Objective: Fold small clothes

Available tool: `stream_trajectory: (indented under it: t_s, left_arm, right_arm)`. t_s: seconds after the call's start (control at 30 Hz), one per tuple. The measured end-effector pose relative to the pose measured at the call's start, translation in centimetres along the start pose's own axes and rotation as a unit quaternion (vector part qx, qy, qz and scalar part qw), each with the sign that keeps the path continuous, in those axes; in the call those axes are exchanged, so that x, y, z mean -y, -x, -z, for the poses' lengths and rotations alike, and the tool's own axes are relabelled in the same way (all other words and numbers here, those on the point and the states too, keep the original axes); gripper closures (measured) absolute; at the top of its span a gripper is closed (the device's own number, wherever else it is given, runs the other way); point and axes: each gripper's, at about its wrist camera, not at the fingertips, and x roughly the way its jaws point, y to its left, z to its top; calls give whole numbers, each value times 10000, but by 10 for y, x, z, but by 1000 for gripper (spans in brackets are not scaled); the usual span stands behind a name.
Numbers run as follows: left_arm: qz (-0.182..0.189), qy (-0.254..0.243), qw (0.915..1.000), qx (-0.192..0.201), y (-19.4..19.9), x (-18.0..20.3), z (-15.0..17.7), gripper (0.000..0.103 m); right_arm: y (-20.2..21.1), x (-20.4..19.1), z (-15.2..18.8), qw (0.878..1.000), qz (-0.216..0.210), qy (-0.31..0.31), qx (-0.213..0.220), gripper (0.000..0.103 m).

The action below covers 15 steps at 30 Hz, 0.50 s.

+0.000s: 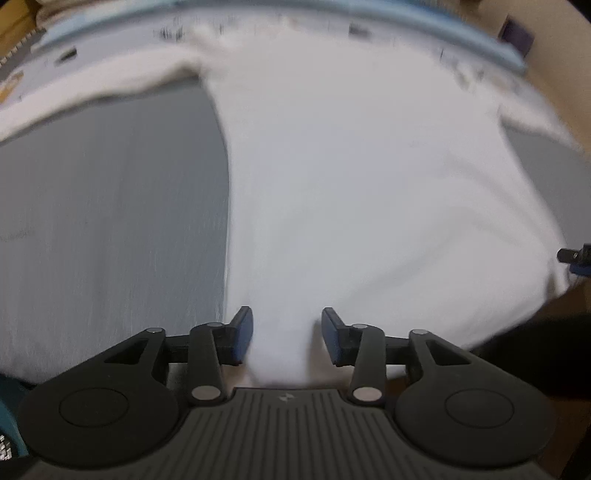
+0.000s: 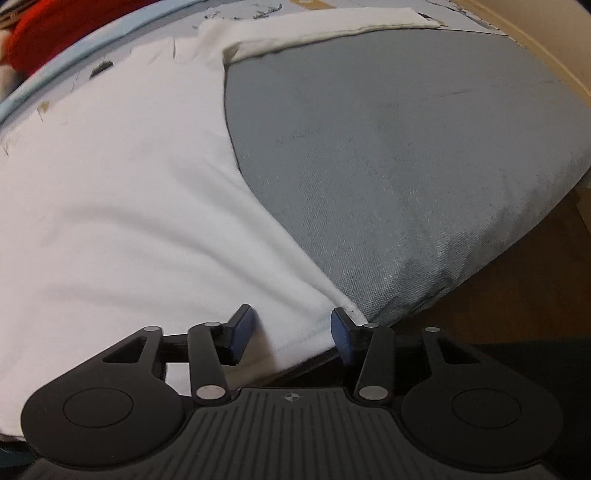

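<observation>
A white long-sleeved shirt [image 1: 351,177] lies spread on a grey padded surface [image 1: 110,206]. My left gripper [image 1: 287,334] is open, with the shirt's near left hem corner bunched between its blue pads. In the right wrist view the same shirt [image 2: 122,192] covers the left half, with one sleeve [image 2: 325,26] stretched along the far edge. My right gripper [image 2: 293,334] is open around the shirt's near right hem corner, at the front edge of the grey surface [image 2: 406,147].
A light blue rim [image 1: 443,22] runs along the far side of the surface. Something red [image 2: 55,29] lies beyond it at the far left. Brown wooden floor [image 2: 517,277] shows past the surface's right edge. Part of the other gripper [image 1: 576,258] shows at the right.
</observation>
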Motion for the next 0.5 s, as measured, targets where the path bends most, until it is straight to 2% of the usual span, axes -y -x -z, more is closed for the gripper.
stream_trajectory:
  t_s: [0.07, 0.17, 0.27, 0.37, 0.5]
  left_arm:
    - [-49, 0, 9987, 500, 16, 5, -8, 41]
    - [-201, 27, 9922, 1231, 37, 22, -14, 30]
    - [-183, 182, 9836, 1784, 59, 30, -20, 23]
    - [-257, 297, 9736, 2248, 73, 33, -26, 17]
    - [-551, 417, 9652, 2523, 88, 42, -31, 16]
  right_arm:
    - [21, -4, -2, 9984, -113, 108, 549, 55]
    - [53, -7, -6, 9907, -387, 153, 1296, 55]
    - [97, -7, -20, 9741, -723, 116, 2137, 54]
    - [128, -4, -43, 9550, -999, 228, 2785, 46]
    - [153, -4, -78, 9315, -1364, 579, 3321, 32]
